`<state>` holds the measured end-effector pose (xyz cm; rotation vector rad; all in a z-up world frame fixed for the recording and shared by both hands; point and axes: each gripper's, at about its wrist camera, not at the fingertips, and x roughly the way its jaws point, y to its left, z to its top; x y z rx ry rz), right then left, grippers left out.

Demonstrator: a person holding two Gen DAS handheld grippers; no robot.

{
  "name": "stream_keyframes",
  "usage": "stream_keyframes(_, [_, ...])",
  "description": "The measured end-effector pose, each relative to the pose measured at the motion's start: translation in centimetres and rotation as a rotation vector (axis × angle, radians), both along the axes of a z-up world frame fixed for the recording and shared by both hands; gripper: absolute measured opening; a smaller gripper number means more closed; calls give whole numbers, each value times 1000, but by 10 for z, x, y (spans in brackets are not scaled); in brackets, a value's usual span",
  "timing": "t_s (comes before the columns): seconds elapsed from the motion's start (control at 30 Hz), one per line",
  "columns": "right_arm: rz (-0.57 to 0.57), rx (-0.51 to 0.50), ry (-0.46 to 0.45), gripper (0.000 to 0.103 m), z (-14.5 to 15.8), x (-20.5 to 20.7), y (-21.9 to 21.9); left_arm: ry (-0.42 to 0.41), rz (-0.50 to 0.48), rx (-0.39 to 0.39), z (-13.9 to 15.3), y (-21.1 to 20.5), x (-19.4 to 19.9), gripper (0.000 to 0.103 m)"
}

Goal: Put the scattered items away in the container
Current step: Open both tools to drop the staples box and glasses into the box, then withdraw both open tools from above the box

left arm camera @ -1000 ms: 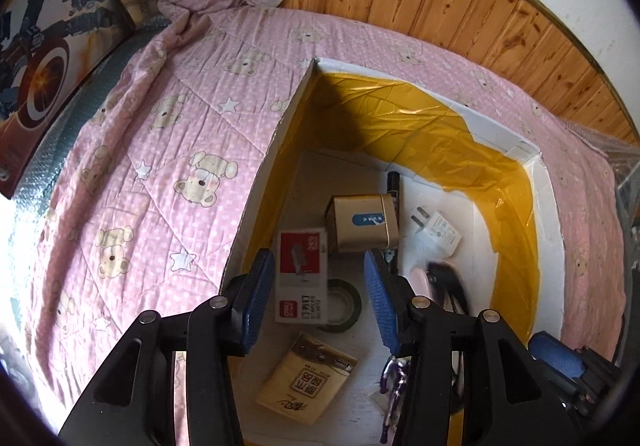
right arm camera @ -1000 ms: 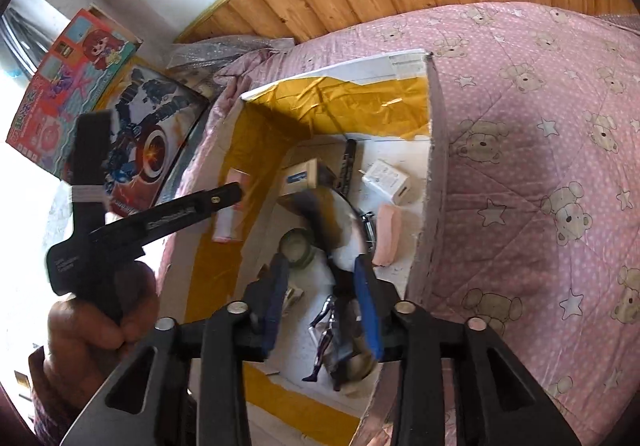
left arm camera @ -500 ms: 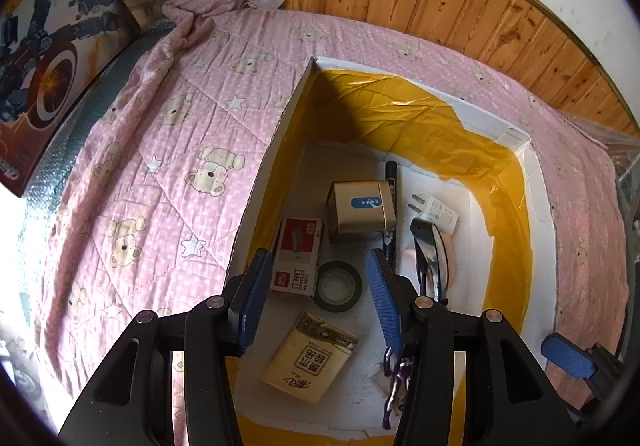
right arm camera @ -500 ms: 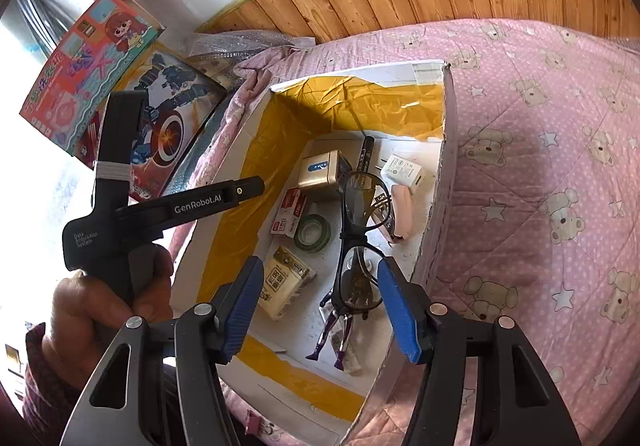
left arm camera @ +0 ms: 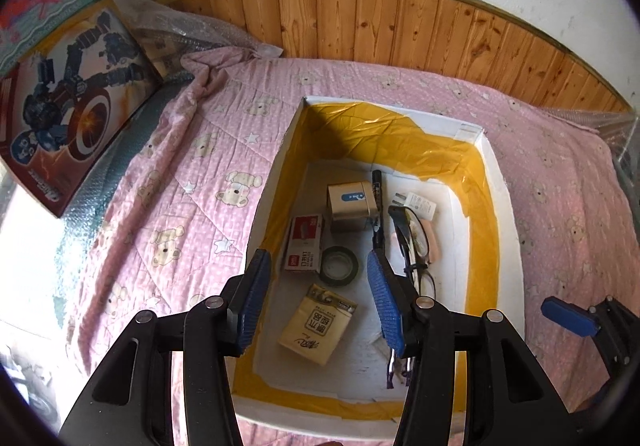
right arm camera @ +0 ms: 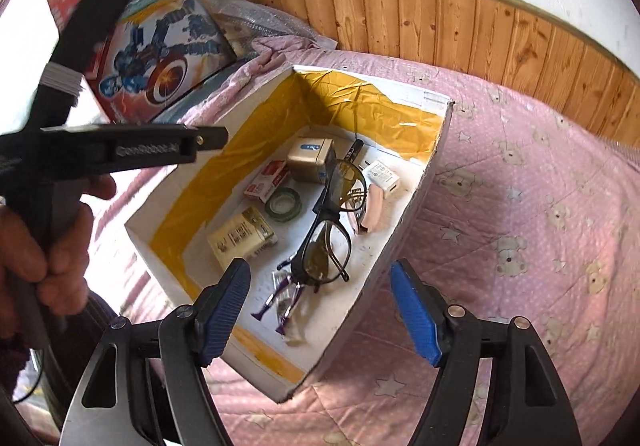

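left gripper: "GenRobot.AI" | tissue pack: Chinese print, unreadable

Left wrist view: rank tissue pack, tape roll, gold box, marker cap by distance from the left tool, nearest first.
From the left tool, open over the container:
1. Tissue pack, nearest, just below the fingertips.
2. Tape roll, just beyond the tips.
3. Gold box, mid-floor.
4. Marker cap, farthest, by the yellow back wall.
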<state>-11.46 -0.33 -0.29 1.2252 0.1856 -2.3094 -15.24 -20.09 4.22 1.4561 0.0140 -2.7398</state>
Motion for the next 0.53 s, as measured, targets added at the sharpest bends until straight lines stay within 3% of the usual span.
stream_keyframes(0.17, [47,63,57,74,0,17,-4,54,1,25,19,6,36,54])
stream_keyframes(0.23, [61,74,68,74,-1,23,-4,74,3,30,24,10,48,61])
stream_keyframes(0.53, [70,90,74,74,-2,37,4,122,60,56,34,13,89,63])
